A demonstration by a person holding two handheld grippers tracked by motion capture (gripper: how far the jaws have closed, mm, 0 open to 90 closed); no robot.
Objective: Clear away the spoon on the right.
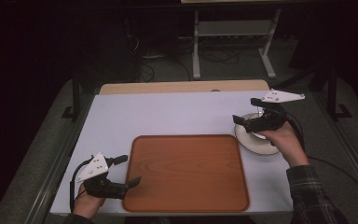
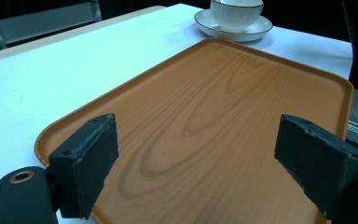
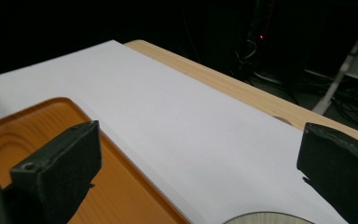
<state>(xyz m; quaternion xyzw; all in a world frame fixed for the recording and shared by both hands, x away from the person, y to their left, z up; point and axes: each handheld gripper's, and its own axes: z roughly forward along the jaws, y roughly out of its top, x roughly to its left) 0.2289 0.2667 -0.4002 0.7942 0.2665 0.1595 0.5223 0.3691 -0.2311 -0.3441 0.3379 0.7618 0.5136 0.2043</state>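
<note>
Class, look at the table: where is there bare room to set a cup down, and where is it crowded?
The whole wooden tray is bare. So is the white table behind the tray and to its left. It is crowded at the right, where the right hand-held gripper hangs over the cup and saucer.

left gripper (image 1: 129, 171): black body, grey three-cornered plate with small screws, black cable | right gripper (image 1: 244, 111): black, same grey plate, black cable | jaws: black blocks, rough pads | sleeve (image 1: 313, 193): dark plaid, at 5 o'clock

Right gripper (image 1: 245, 122) over saucer (image 1: 260, 142)
</note>
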